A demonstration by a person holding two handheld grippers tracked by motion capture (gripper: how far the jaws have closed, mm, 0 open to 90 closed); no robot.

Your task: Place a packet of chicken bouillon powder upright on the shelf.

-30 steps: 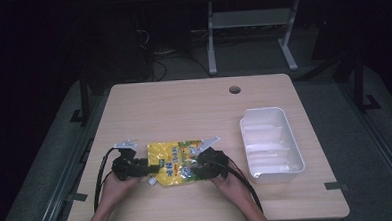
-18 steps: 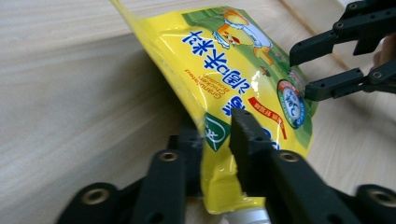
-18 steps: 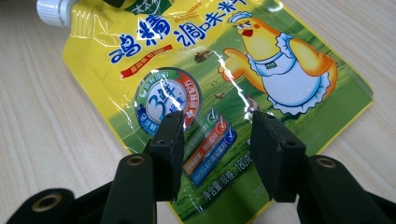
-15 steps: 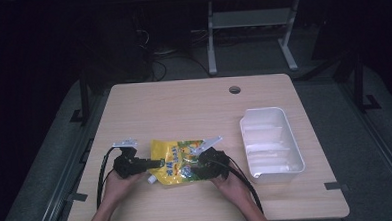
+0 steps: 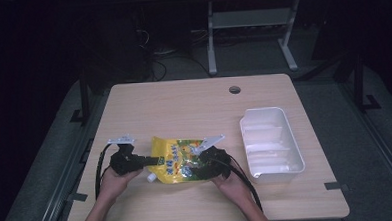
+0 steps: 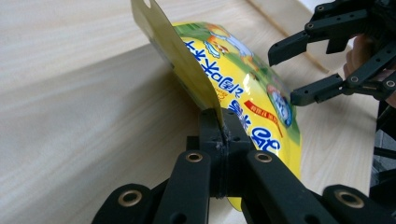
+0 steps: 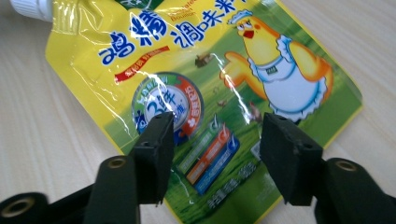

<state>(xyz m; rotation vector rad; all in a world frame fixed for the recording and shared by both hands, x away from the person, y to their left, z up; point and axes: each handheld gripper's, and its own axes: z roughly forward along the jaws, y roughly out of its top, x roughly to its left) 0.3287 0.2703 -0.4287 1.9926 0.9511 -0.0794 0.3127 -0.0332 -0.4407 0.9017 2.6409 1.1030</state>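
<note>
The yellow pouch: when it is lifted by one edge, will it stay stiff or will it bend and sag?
Probably it bends. The yellow pouch already curves upward where the left gripper pinches its edge, so it seems floppy. Its bulging, wrinkled front suggests filling that may sag. The glossy film could slip, and the right gripper stands open over it.

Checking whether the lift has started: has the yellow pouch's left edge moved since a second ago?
Yes. The left gripper has shut on the yellow pouch, whose left edge has lifted off the table.
</note>
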